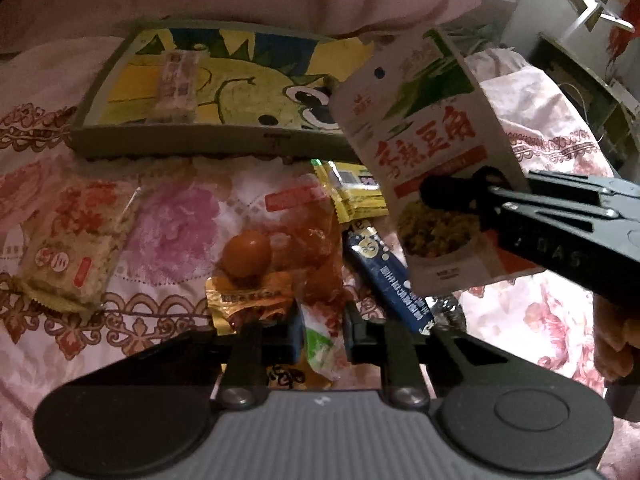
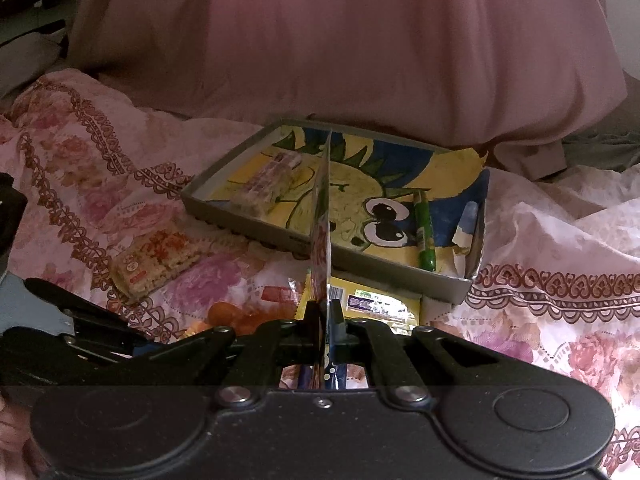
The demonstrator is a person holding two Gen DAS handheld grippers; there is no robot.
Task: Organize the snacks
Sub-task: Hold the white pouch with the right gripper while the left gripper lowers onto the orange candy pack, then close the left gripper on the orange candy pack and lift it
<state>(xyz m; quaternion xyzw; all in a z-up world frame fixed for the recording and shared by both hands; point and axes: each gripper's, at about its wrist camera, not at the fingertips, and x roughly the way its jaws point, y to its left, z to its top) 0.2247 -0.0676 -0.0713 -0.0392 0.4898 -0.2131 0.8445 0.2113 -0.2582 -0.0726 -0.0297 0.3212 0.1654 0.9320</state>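
Note:
A shallow grey box (image 1: 180,142) with a yellow cartoon bottom lies on the bed; it also shows in the right wrist view (image 2: 240,222). A pale snack bar (image 1: 176,82) lies in it, as does a green tube (image 2: 424,236). My right gripper (image 1: 456,196) is shut on a white spicy bean pouch (image 1: 424,132) and holds it in the air in front of the box; the pouch shows edge-on in the right wrist view (image 2: 322,216). My left gripper (image 1: 320,330) hangs low over a snack pile, jaws narrowly apart around a green-white packet (image 1: 320,340); grip unclear.
On the flowered bedspread lie a rice cracker pack (image 1: 72,248), an orange bag with a round orange sweet (image 1: 246,254), a gold packet (image 1: 248,304), a blue stick pack (image 1: 384,276) and a yellow packet (image 1: 356,190). A pink pillow (image 2: 360,48) rises behind the box.

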